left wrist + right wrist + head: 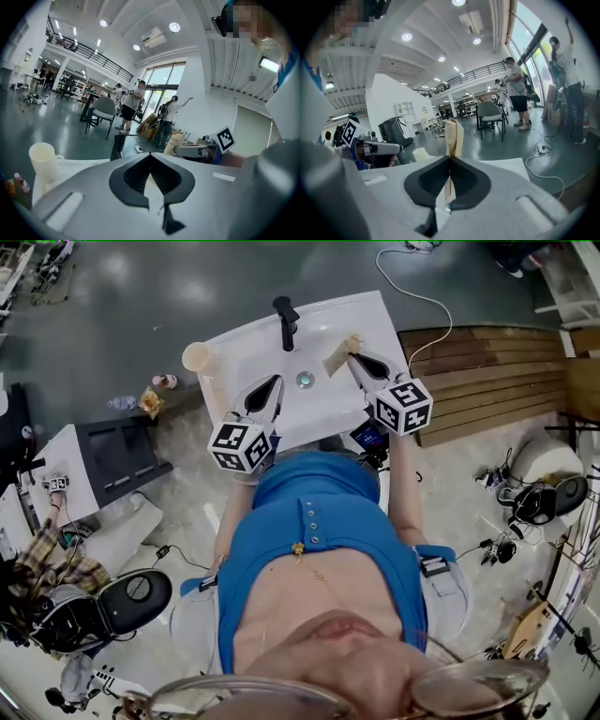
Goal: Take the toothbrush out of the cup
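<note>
Your right gripper (450, 157) is clamped on the toothbrush (453, 135), a flat tan strip whose long axis runs straight out past the jaw tips, above the white sink (321, 404). Your left gripper (150, 155) is closed on nothing. The cream cup (43, 159) stands well to its left.
</note>
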A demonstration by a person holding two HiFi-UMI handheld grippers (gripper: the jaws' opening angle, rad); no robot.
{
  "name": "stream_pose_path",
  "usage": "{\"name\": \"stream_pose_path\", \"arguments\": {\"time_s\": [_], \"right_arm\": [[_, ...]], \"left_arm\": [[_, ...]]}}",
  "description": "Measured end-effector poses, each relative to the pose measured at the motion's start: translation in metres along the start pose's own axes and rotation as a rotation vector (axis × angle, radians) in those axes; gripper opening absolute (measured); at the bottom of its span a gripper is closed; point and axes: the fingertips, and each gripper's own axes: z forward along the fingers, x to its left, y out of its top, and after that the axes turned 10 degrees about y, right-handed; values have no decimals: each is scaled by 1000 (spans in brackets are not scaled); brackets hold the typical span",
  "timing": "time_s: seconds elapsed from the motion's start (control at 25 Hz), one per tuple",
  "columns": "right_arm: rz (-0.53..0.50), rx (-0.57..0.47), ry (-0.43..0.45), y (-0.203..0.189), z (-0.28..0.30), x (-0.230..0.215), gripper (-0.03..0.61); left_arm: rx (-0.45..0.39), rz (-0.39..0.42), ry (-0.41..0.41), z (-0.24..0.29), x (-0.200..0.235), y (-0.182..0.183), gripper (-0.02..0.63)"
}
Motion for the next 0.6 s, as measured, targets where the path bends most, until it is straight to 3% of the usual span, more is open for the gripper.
{"name": "stream_pose_path", "arguments": {"time_s": [0.6], "right_arm": [[15,94,-138,-24,-73,-72,3]], "left_arm": [[6,-26,-26,41,-54,-12,2]]}}
